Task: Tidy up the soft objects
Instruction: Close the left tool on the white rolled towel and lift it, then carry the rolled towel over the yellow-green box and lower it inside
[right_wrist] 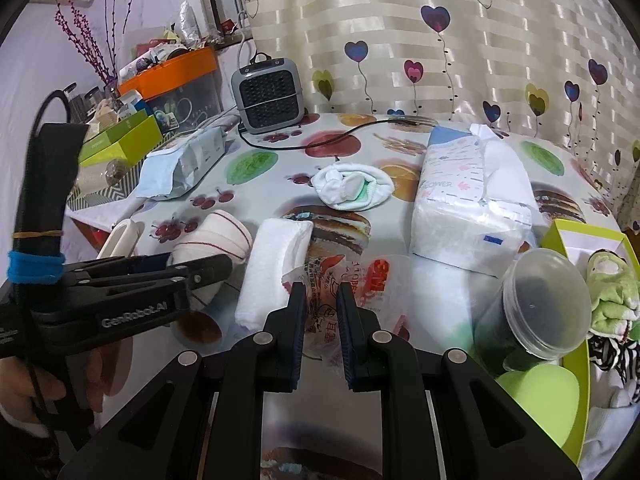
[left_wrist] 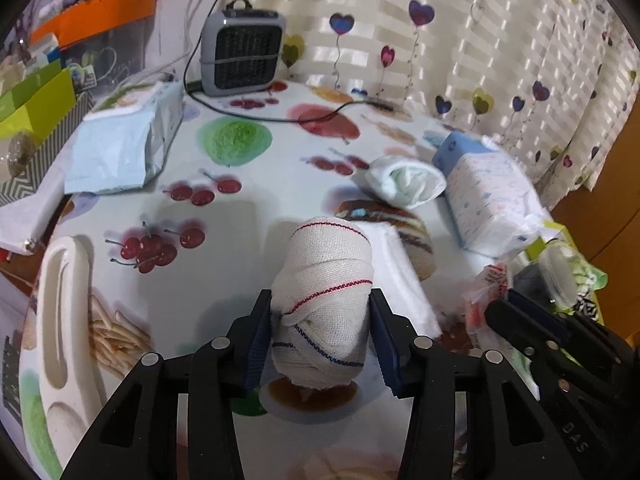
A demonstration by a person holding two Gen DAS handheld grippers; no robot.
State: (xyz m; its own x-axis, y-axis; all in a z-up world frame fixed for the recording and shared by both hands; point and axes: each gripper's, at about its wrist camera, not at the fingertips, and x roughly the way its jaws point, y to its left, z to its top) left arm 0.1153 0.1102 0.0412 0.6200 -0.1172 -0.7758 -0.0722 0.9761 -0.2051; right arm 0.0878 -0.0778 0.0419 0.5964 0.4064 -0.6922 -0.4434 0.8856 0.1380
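1. The bandage roll [left_wrist: 322, 300] is a thick cylinder of white woven gauze with red and blue zigzag stitch lines. It stands tilted between the jaws of the left gripper [left_wrist: 322, 336] above the counter [left_wrist: 256, 208]; the blue pads sit at its two sides, the left one touching the cloth, while contact on the right side cannot be confirmed.
2. The folded white cloth [right_wrist: 276, 268], fluffy and rectangular, lies flat on the counter just right of the roll.
3. The right gripper [right_wrist: 322, 320] has its jaws narrow, closed on the crinkled clear plastic packet [right_wrist: 344, 284] printed in red and orange.
4. The rolled diaper [right_wrist: 352, 186], soft and white with a green lining, lies farther back, beside the diaper pack [right_wrist: 468, 216] in glossy printed film.
5. The grey heater [left_wrist: 242, 52] has a rigid plastic shell and a dark grille; its black cord trails across the fruit-printed counter cover.
6. View differences: only the right wrist view shows the clear lidded tub [right_wrist: 536, 304], the yellow-green box [right_wrist: 580, 236] holding a green plush item, and the hand [right_wrist: 24, 396] gripping the left tool. Only the left wrist view shows the roll's full front face.
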